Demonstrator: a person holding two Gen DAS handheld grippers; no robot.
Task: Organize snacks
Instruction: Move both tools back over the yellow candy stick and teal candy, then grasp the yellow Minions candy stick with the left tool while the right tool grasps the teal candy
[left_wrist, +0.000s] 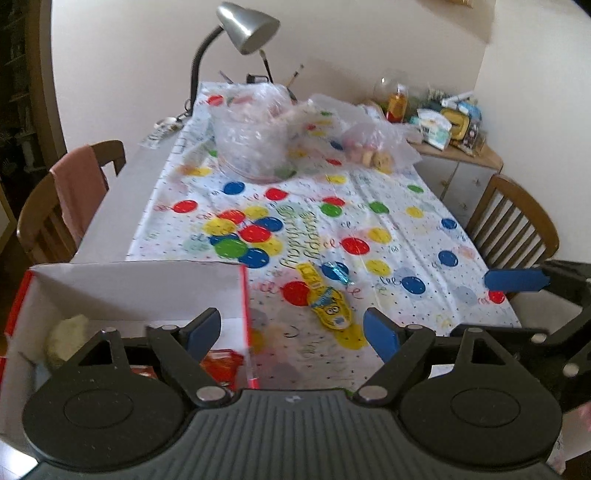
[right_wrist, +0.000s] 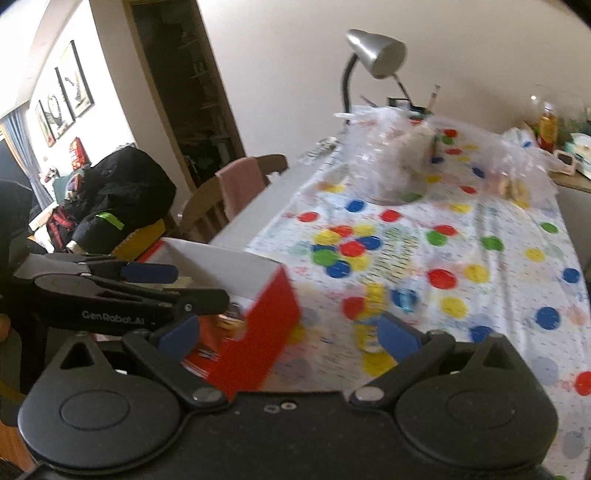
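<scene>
Both sets of fingers stand spread and empty, left gripper (left_wrist: 291, 326) by the red box (left_wrist: 129, 295). Your yellow snack packet (left_wrist: 327, 301) lies flat on the tablecloth (left_wrist: 424, 229) just ahead; likely light, crinkly, slippery, so pinch across its middle, gently.

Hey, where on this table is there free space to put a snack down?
Free: the tablecloth between the yellow snack packet and the plastic bags, and its right side towards the chair. Crowded: the far end with the bags, and the near-left corner with the red box.
</scene>
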